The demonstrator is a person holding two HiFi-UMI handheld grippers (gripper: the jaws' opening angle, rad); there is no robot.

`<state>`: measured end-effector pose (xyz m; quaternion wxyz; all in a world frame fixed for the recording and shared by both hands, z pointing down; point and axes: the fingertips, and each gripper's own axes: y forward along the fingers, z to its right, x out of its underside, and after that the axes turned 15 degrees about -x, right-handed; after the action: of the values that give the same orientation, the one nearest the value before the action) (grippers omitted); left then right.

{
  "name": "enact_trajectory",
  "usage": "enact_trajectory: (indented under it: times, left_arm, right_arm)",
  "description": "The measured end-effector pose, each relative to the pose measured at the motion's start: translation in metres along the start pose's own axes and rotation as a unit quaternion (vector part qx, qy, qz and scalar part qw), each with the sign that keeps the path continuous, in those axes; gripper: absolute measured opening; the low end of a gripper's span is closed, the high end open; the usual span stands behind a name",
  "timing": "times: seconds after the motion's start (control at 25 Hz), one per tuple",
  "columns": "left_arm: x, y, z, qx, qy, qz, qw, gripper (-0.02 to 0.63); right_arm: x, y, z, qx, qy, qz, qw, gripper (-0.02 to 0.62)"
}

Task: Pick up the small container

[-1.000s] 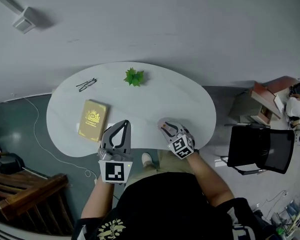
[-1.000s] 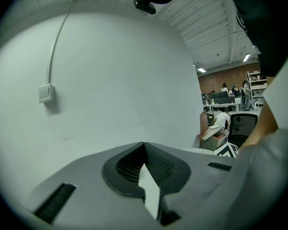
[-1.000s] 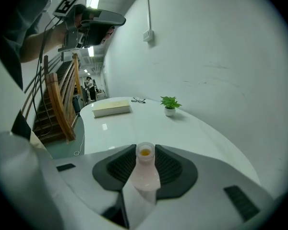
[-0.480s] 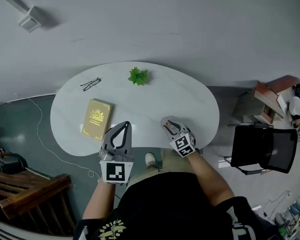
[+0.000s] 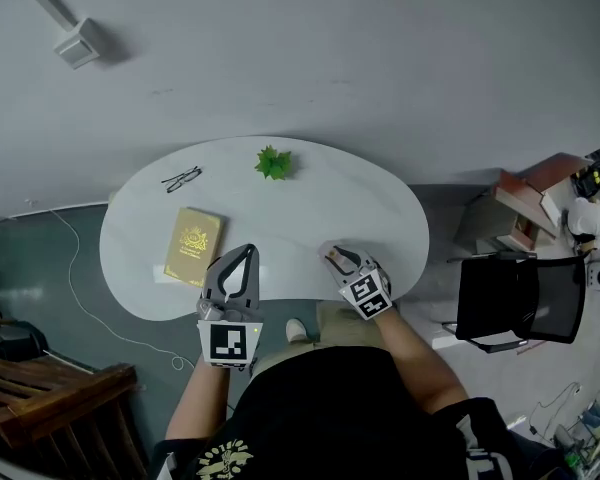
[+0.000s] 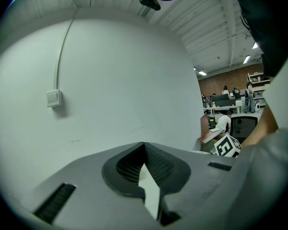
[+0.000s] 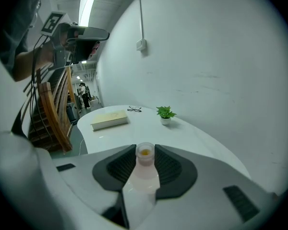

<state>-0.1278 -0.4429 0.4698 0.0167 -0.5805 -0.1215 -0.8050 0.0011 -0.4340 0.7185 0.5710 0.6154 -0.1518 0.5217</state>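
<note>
Translucent pinkish, the small round container (image 7: 145, 158) with an orange centre is pinched between the jaws of the right hand-held gripper (image 7: 145, 150), at the near edge of the white rounded worktop (image 5: 310, 198). The left hand-held gripper (image 6: 144, 146) is empty, with its jaws pressed together.

The head view looks steeply down from high above the white kidney-shaped table (image 5: 310, 198), mid-frame. The camera on the right gripper (image 5: 330, 256) faces low across that tabletop; both show the yellow hardcover book (image 5: 192, 245) and small green potted plant (image 5: 273, 162). The camera on the left gripper (image 5: 248, 252) faces the plain white wall (image 6: 110, 80).
</note>
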Motion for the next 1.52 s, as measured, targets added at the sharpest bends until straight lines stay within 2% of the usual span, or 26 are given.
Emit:
enact_trajectory:
  times: [0.12, 0.28, 0.44, 0.72, 0.96, 1.16, 1.52]
  left_arm:
    - [-0.009, -0.005, -0.001, 0.001, 0.001, 0.012, 0.9999, 0.005]
    - [-0.006, -0.011, -0.005, 0.009, 0.006, -0.007, 0.9999, 0.005]
    - [-0.006, -0.016, -0.009, 0.013, 0.002, -0.009, 0.9999, 0.005]
    - [-0.018, -0.026, -0.012, 0.021, -0.001, 0.013, 0.9997, 0.005]
    - [-0.030, -0.033, -0.014, 0.030, -0.004, 0.030, 0.9991, 0.005]
    - [-0.039, -0.039, -0.013, 0.039, -0.005, 0.044, 0.9983, 0.005]
    - [-0.041, -0.053, -0.006, 0.058, 0.000, 0.044, 0.9973, 0.005]
  right_arm:
    - [-0.014, -0.013, -0.003, 0.004, 0.005, 0.000, 1.000, 0.135]
    - [-0.036, -0.028, -0.005, 0.010, -0.006, 0.015, 1.000, 0.135]
    - [-0.068, -0.045, -0.012, 0.018, -0.022, 0.026, 0.999, 0.135]
    - [-0.102, -0.074, -0.023, 0.027, -0.014, 0.017, 0.999, 0.135]
    - [-0.133, -0.099, -0.033, 0.042, -0.017, 0.030, 0.999, 0.135]
    - [-0.154, -0.114, -0.042, 0.050, -0.019, 0.041, 0.998, 0.135]
    - [-0.178, -0.138, -0.063, 0.063, -0.027, 0.056, 0.996, 0.135]
